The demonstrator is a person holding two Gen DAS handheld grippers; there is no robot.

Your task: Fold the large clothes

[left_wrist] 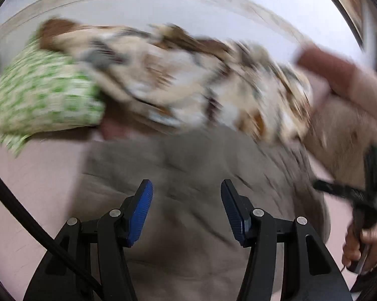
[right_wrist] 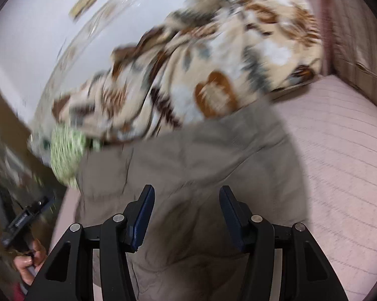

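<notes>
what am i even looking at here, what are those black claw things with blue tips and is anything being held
Those claws are hand-held grasping tools, one in each of a person's hands; there is no robot arm. Each picture comes from a camera mounted on one tool, looking along its fingers. The left tool and the right tool both stand open above a grey-brown garment, holding nothing. The garment lies on a pink bed cover. Behind it sit a crumpled brown-and-cream patterned blanket and a green-and-white cloth. Both pictures are motion-blurred, so fine detail is unclear.

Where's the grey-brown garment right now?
The grey-brown garment lies on the pink bedsheet, just beyond both open grippers, with the brown-patterned cream blanket heaped behind it.
</notes>
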